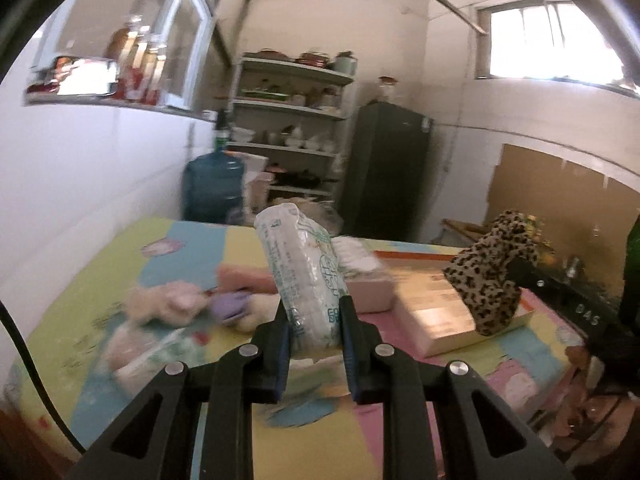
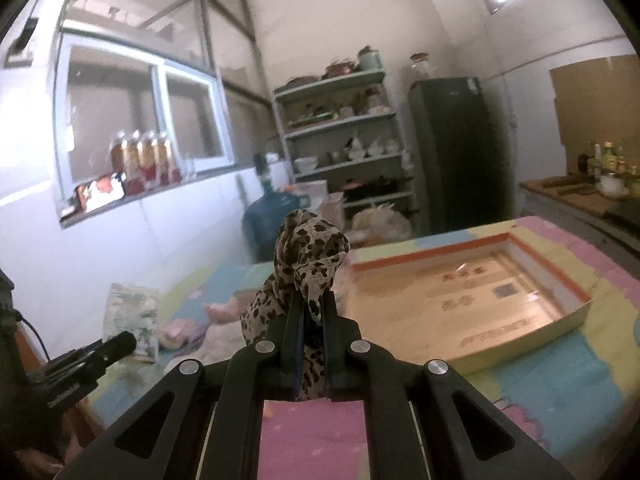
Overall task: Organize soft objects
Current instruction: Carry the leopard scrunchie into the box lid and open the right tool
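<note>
My left gripper is shut on a clear plastic pack of white cotton pads, lifted above the colourful table cover. My right gripper is shut on a leopard-print cloth that bunches above the fingers. In the left wrist view the same leopard cloth hangs at the right over the shallow cardboard tray. The tray lies open to the right of my right gripper. A pink box, fluffy pale toys and a purple soft thing lie on the table behind the pack.
A printed bag leans at the table's left. A blue water jug, shelves with dishes, and a dark fridge stand behind the table. A counter with bottles is at the far right.
</note>
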A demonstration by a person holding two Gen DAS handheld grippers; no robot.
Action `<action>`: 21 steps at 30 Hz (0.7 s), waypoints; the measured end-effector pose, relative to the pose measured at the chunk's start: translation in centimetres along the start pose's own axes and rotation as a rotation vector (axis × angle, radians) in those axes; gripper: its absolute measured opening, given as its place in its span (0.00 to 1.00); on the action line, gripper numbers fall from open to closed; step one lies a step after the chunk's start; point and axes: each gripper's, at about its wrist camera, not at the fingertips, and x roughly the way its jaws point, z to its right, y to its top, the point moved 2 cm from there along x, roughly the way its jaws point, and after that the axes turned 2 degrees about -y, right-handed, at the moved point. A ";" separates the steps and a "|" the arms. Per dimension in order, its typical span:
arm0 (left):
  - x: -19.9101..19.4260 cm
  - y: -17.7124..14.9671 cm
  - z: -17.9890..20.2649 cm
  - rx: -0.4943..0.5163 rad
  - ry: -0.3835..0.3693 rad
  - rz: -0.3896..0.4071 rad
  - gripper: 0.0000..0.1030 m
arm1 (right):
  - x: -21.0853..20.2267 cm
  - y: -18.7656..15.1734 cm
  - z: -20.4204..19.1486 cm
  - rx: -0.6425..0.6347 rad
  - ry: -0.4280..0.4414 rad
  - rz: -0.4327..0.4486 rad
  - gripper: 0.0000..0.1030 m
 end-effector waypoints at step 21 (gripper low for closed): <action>11.3 2.3 12.5 0.063 -0.176 -0.089 0.22 | 1.2 3.4 11.9 0.064 -0.157 0.043 0.07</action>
